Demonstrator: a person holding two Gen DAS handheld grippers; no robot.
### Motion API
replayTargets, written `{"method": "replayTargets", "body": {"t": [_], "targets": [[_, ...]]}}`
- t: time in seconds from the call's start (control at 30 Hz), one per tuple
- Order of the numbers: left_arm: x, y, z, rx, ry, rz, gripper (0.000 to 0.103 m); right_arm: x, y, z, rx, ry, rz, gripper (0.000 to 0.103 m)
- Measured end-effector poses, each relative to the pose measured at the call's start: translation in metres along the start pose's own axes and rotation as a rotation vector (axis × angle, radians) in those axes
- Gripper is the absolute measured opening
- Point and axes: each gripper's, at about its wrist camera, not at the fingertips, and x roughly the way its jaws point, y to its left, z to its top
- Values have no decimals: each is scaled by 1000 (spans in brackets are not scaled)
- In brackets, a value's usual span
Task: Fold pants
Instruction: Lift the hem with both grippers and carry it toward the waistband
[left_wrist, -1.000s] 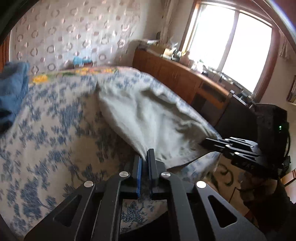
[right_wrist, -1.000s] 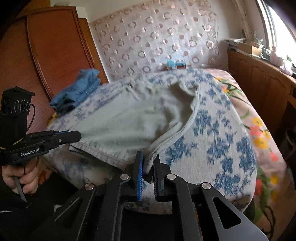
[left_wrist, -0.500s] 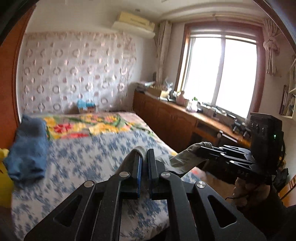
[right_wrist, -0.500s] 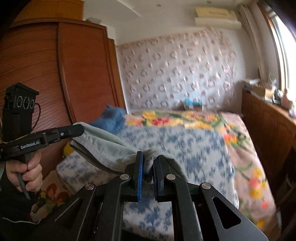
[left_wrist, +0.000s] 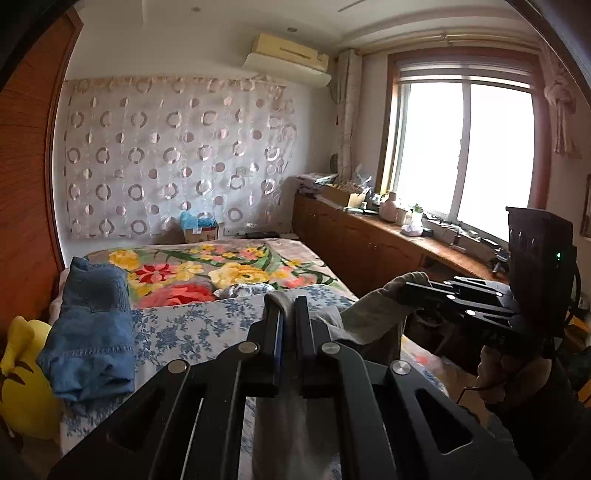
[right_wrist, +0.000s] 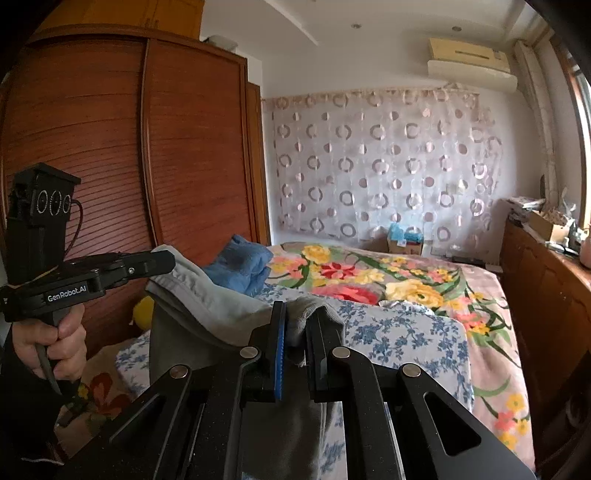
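Gripping one corner each, the two grippers hold a pair of grey pants up off the bed, the cloth stretched between them and hanging down in front of the bed's near edge. The left gripper is clenched on a thin fold of the pants, which shows just above its fingertips and drapes down between its arms. The right gripper is likewise clamped on a bunched edge of the same cloth, which bulges over the top of its fingers. Seen from the left wrist, the right gripper sits off to the right with a corner of the pants sticking out past its tip, a hand wrapped round its handle. Seen from the right wrist, the left gripper sits off to the left, pinching the other corner, with a hand squeezing its trigger. A blue-flowered sheet covers the near part of the bed, and a bright floral blanket lies beyond it. Folded jeans rest at the bed's left side by a yellow toy.
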Motion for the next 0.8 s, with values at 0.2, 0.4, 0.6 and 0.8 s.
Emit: {"method": "replayTargets", "body": {"t": [0.2,0.4,0.6,0.8], "targets": [[39,37,44,8,-16,28,6,42,-10,51,-29,6,-47,9],[62,53,64,53,-37,31,6,85,-18,93,-52,-36,-110,9],[79,70,19,-2,65,33,6,128,-6,57,-28,93,-76,9],[59,60,-7,-23,87,33,6,129,15,55,-31,145,-58,9]]}}
